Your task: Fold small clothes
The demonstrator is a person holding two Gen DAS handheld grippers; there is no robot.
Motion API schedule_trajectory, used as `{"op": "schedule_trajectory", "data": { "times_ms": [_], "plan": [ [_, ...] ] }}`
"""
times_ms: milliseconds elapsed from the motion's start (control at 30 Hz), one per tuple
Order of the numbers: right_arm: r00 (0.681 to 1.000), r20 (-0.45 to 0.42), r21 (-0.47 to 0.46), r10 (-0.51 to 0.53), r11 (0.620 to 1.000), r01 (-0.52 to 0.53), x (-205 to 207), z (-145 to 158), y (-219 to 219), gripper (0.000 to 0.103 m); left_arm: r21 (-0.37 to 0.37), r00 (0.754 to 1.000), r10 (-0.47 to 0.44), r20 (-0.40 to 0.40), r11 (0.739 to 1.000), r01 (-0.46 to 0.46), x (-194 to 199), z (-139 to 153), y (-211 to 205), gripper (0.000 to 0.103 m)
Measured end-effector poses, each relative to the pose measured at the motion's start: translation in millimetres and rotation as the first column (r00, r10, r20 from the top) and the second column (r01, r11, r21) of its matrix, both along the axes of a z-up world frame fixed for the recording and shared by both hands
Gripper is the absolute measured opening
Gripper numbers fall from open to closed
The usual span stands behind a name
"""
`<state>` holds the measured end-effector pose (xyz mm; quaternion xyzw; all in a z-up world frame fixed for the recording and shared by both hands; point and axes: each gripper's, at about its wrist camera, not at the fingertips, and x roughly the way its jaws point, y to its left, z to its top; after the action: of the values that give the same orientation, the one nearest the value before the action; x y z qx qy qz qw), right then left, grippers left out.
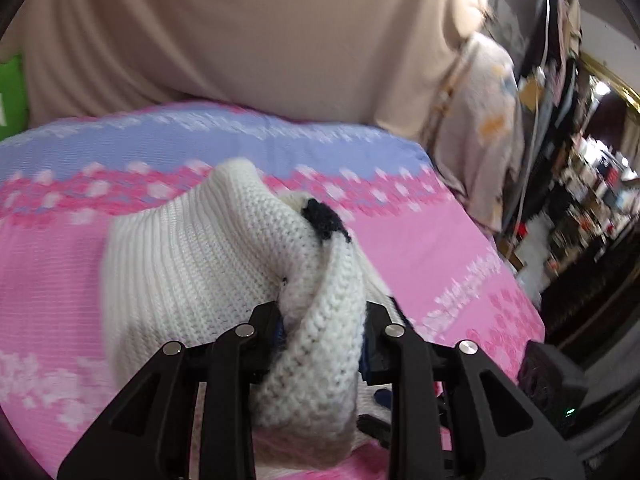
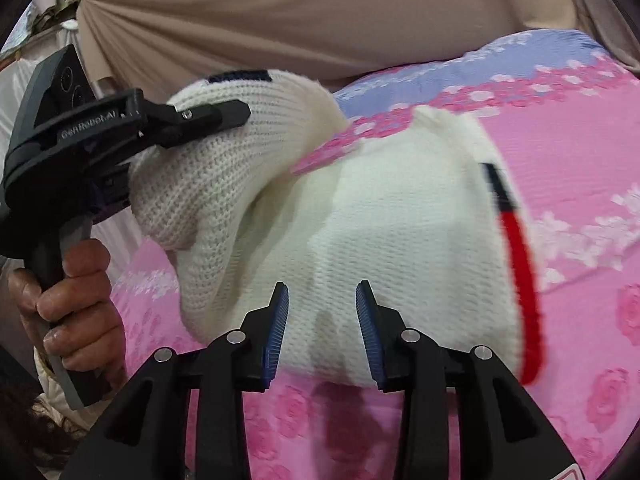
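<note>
- White knitted sweater (image 2: 360,216) is lying bunched on the pink floral bedspread (image 2: 580,168).
- Left gripper (image 1: 324,320) is pinching 1 sweater fold.
- Right gripper (image 2: 322,320) is hovering parted, holding nothing.

We see a white sweater (image 2: 400,240) of chunky knitted wool, ribbed and rough, with dark and red knitted trim. The left gripper (image 1: 324,332) and right gripper (image 2: 322,320) look like matt black plastic with shiny metal pins at the joints; the right one's fingers (image 2: 278,328) carry blue ridged pads. The bed (image 1: 440,248) wears a pink and lilac cloth cover with a fine, puckered weave. Behind it hangs a smooth beige cloth curtain (image 1: 240,40).
</note>
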<state>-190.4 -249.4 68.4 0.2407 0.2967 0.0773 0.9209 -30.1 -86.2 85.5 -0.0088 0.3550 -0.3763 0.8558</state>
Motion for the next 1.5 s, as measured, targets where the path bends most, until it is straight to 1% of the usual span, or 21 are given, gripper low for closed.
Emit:
{"op": "schedule_trajectory", "data": {
  "times_ms": [167,233,267,367,400,467,533,633,800,833,867,900,967,1067,1133,1167,1233,1300,1333,1400,1500],
  "plan": [
    [0.990,0.005,0.018,-0.142,0.990,0.142,-31.7,3.2,-50.8,0.039,0.132,0.995,-0.054,-0.078,0.989,0.064,-1.5,-61.2,-66.8,0.026],
    [0.987,0.015,0.028,-0.159,0.987,0.158,-33.9,6.9,-61.9,0.040,0.150,0.997,-0.052,-0.050,0.987,0.059,-6.7,-67.6,-70.0,0.027],
    [0.987,0.024,0.033,-0.158,0.987,0.157,-32.9,11.1,-65.9,0.042,0.157,0.998,-0.052,-0.034,0.986,0.057,-10.6,-63.4,-69.7,0.032],
    [0.990,0.059,0.040,-0.126,0.992,0.124,-16.9,28.4,-69.7,0.051,0.082,0.996,-0.072,-0.045,0.994,0.076,-20.7,-44.1,-48.3,0.048],
    [0.992,0.067,0.042,-0.110,0.993,0.108,-9.1,34.8,-69.5,0.055,0.060,0.997,-0.074,-0.029,0.995,0.076,-26.6,-36.2,-38.4,0.057],
    [0.995,0.076,0.045,-0.069,0.997,0.066,9.0,46.7,-64.6,0.067,0.043,0.998,-0.063,0.023,0.997,0.062,-40.2,-22.0,-14.6,0.067],
    [0.997,0.072,0.054,-0.016,0.998,0.012,30.2,53.7,-56.5,0.072,0.068,0.998,-0.039,0.055,0.997,0.035,-50.9,-16.3,8.5,0.068],
    [0.999,0.028,0.065,0.024,0.998,-0.026,62.8,52.7,-47.0,0.074,0.104,0.999,-0.001,0.033,0.995,-0.003,-54.6,-21.8,33.2,0.075],
    [0.990,-0.092,0.092,0.104,0.991,-0.095,116.4,32.0,-25.1,0.075,0.198,0.999,0.047,-0.028,0.979,-0.041,-57.0,-57.4,52.9,0.076],
    [0.990,-0.102,0.070,0.101,0.993,-0.095,121.1,30.2,-20.6,0.068,0.212,0.998,0.053,-0.037,0.976,-0.044,-56.6,-64.2,54.1,0.076],
    [0.990,-0.100,0.047,0.103,0.994,-0.099,121.8,29.2,-18.6,0.042,0.229,0.997,0.062,-0.040,0.972,-0.052,-56.0,-70.8,54.6,0.076],
    [0.989,-0.081,0.050,0.122,0.992,-0.118,119.4,32.2,-18.6,0.025,0.243,0.997,0.073,-0.034,0.968,-0.062,-55.6,-75.0,54.9,0.076],
    [0.989,0.016,0.166,0.150,0.975,-0.150,103.3,44.1,-33.6,0.023,0.277,0.995,0.094,-0.014,0.957,-0.087,-55.2,-80.1,57.9,0.076],
    [0.983,0.145,0.252,0.114,0.956,-0.149,65.0,60.0,-61.4,0.022,0.284,0.995,0.097,-0.035,0.955,-0.083,-50.5,-85.1,61.6,0.076],
    [0.992,0.117,0.236,0.046,0.969,-0.073,52.8,49.7,-76.9,0.022,0.284,0.993,0.099,-0.064,0.956,-0.077,-46.4,-91.9,64.0,0.076],
    [0.999,0.037,0.204,0.007,0.979,-0.014,56.4,31.6,-84.3,0.022,0.287,0.992,0.102,-0.080,0.955,-0.075,-43.7,-97.2,64.6,0.076],
    [0.994,-0.107,0.152,-0.017,0.988,0.033,69.1,-3.3,-90.4,0.027,0.305,0.994,0.097,-0.045,0.949,-0.078,-45.3,-98.6,61.3,0.077],
    [0.997,-0.072,0.216,-0.020,0.976,0.035,60.9,-5.3,-96.1,0.030,0.313,0.995,0.093,-0.042,0.947,-0.075,-45.4,-98.1,59.4,0.075],
    [0.999,-0.045,0.210,-0.030,0.977,0.039,53.3,4.1,-95.6,0.034,0.307,0.995,0.089,-0.050,0.949,-0.069,-46.0,-96.9,60.0,0.075],
    [0.997,0.026,0.156,-0.075,0.985,0.070,31.8,27.4,-92.3,0.036,0.261,0.995,0.067,-0.076,0.964,-0.045,-50.5,-87.3,67.8,0.075],
    [0.996,0.091,0.127,0.004,0.992,-0.015,3.6,51.2,-77.3,0.039,0.173,0.997,0.035,-0.070,0.985,-0.023,-65.3,-62.0,84.3,0.076]
  ]
}}
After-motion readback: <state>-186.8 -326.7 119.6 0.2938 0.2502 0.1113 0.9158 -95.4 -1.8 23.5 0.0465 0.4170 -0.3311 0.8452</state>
